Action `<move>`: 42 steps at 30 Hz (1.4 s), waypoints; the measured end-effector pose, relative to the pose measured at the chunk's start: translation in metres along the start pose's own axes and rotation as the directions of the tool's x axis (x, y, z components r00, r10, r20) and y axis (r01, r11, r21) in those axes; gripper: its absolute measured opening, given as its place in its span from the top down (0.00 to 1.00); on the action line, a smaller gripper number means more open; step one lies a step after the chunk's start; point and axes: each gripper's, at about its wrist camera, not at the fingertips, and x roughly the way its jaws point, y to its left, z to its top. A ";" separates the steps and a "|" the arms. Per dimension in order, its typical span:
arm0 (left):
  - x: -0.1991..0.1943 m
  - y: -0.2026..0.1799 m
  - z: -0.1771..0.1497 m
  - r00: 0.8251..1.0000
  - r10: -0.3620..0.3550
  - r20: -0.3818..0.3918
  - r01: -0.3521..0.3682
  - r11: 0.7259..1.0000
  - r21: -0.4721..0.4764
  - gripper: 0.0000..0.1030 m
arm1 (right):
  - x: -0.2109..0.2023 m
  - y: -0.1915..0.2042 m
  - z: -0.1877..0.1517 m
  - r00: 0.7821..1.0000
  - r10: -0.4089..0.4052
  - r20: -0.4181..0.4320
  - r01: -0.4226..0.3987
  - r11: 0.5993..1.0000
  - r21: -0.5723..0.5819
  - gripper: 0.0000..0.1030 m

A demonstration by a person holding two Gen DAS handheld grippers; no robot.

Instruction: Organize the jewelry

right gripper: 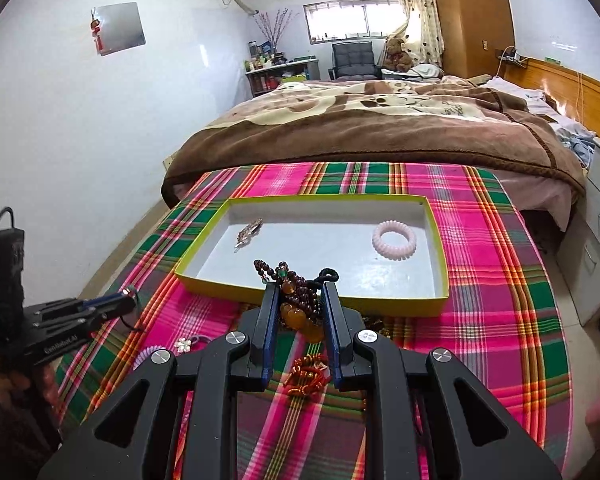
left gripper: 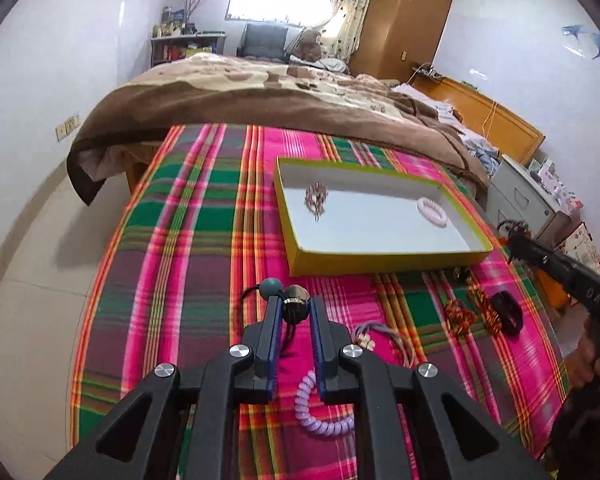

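Left gripper (left gripper: 294,306) pinches beaded cord (left gripper: 290,304); right gripper (right gripper: 300,292) clamps bead necklace (right gripper: 296,296) at tray (right gripper: 204,280) near edge. Lift clear over rim, release gently.

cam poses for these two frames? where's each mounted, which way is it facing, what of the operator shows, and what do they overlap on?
Left wrist: on the left gripper, angled down over the plaid cloth toward the bed; jaws clamp a beaded hair tie; right gripper and its hand at right.
Right wrist: on the right gripper, same heading; jaws clamp a dark bead bracelet; left gripper at left.
Shared: yellow-rimmed tray, pink coil band, brooch.
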 end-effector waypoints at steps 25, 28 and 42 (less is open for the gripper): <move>0.086 -0.048 0.094 1.000 -0.008 -0.007 0.009 0.990 0.142 0.86 | 0.100 -0.029 0.062 0.993 -0.078 -0.093 0.079 0.997 -0.002 0.79; 0.102 -0.050 0.095 0.999 -0.032 -0.036 0.036 0.991 0.132 0.86 | 0.118 -0.033 0.064 0.988 -0.094 -0.120 0.093 0.996 -0.009 0.79; 0.140 -0.041 0.087 0.994 -0.020 -0.107 0.032 0.993 0.110 0.86 | 0.164 -0.042 0.061 0.973 -0.115 -0.201 0.113 0.993 -0.020 0.79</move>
